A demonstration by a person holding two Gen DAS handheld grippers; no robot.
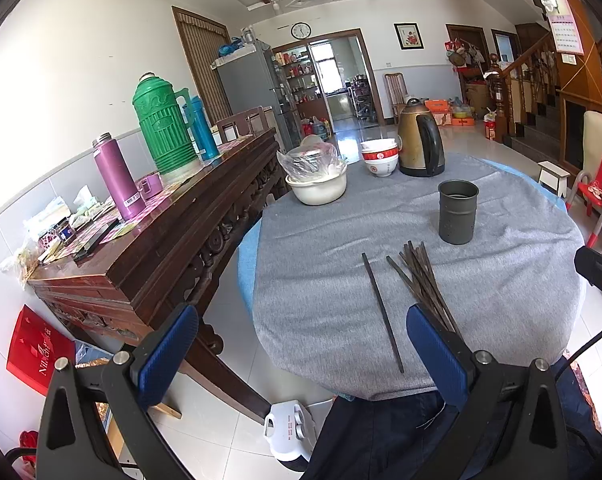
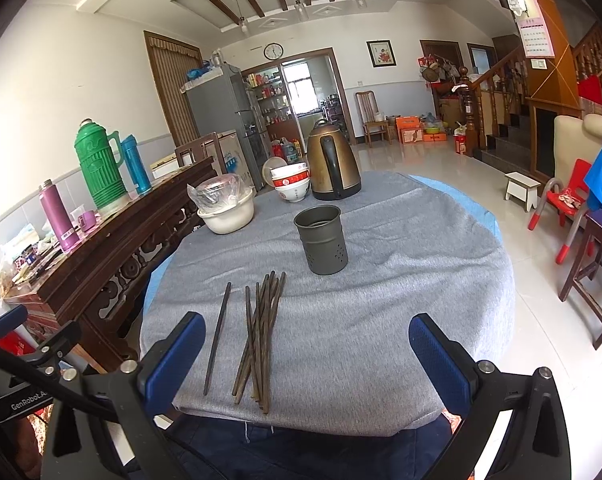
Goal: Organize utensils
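Grey cloth covers the round table. Ahead-left of the right gripper, a white basin holds plastic-wrapped contents, hard to identify. Straight ahead lie one stray chopstick and a bundle of chopsticks; beyond, an upright perforated metal cup, interior unclear. Left gripper and right both spread wide, empty.

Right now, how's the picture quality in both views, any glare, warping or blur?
Left wrist view: heavy fisheye bending, dark corners, window glare on the floor, chopsticks sharp. Right wrist view: same curved edges, the wall on the left washed out, holder and chopsticks crisp, soft shadows only.
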